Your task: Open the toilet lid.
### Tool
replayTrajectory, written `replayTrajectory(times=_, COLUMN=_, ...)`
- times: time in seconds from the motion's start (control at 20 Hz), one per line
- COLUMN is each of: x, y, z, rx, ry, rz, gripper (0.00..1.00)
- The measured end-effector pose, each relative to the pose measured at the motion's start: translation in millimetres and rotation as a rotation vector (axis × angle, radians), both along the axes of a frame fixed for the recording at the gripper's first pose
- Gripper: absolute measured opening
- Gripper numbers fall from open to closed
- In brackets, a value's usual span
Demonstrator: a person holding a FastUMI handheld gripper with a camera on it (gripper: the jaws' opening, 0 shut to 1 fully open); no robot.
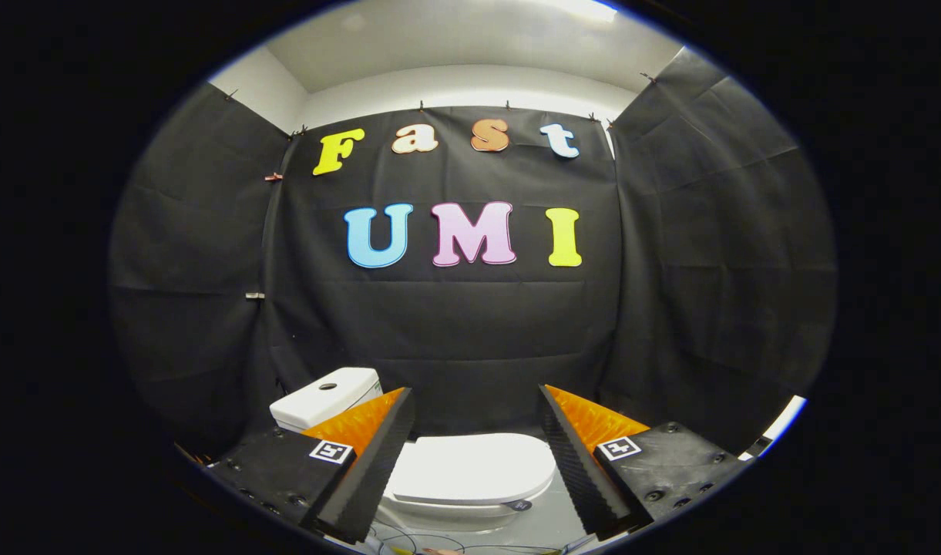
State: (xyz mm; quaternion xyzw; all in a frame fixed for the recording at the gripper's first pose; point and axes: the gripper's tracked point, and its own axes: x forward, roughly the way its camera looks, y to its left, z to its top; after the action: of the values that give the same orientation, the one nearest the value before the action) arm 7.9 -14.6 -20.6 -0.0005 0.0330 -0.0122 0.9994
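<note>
Claw (pixel 476 401): the two fingers stand wide apart with nothing between their pads; it has hold of nothing and touches nothing. Left finger (pixel 374 455) and right finger (pixel 574 462) frame the work from the near side.

Task item: toilet lid (pixel 470 469), white, lying flat and closed on the seat, seen between the fingers and beyond their tips, well apart from both. Its rounded front edge faces the claw. A small dark tab (pixel 519 506) sits at the near right of the rim below the lid. White tank (pixel 327 397) stands at the far left, behind the left finger, with a round button on top. Thin cables (pixel 408 539) lie on the grey floor near the bowl's front.

Assessment: the lift has not begun; the approach is still to be made.

Risks noted:
- The seam between lid and seat is thin and low-contrast. A finger entering too low would likely catch the seat as well and raise both.
- The lid surface looks smooth and glossy; a shallow pinch on the front lip could slip off midway, letting the lid drop.
- The tank stands off to the left of the bowl's line, so the hinge axis appears angled to the claw; a straight-back push may twist the lid.
- A low approach could snag the floor cables.
</note>
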Motion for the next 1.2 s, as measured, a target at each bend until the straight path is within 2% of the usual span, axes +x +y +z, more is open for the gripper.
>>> replayTrajectory(times=0.25, x=19, y=-16, z=-27, rx=0.055, ry=0.044, rz=-0.017, gripper=0.99)
replayTrajectory(times=0.6, x=59, y=-73, z=-93, rx=0.234, ry=0.132, rz=-0.094, gripper=0.99)
replayTrajectory(times=0.95, x=101, y=-135, z=-215, rx=0.521, ry=0.295, rz=-0.210, gripper=0.99)
replayTrajectory(times=1.2, x=121, y=-156, z=-295, rx=0.699, ry=0.377, rz=-0.250, gripper=0.99)
